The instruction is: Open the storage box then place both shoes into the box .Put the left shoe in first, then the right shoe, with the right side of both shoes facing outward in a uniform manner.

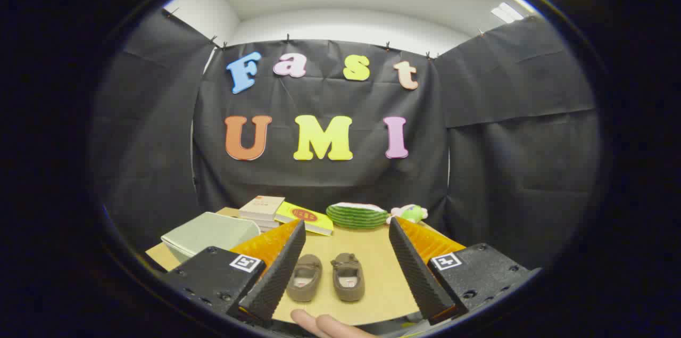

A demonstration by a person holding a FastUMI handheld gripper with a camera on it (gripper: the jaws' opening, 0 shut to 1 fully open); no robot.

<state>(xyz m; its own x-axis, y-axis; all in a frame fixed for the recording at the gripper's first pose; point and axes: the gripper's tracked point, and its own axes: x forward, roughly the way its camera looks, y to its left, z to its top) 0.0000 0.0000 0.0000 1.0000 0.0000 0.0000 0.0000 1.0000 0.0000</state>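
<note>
Brown shoes (325,277) sat paired near the table's (380,261) front edge, between the spread, empty fingers of the gripper (346,269); storage box (210,232) lay closed toward the left edge, probably first target.

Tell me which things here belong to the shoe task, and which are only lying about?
Belong: pale green storage box, closed; two brown fabric shoes between the open gripper fingers.
Lying about: stacked books, yellow book, green striped watermelon-slice toy, small green-and-pink plush toy.
</note>
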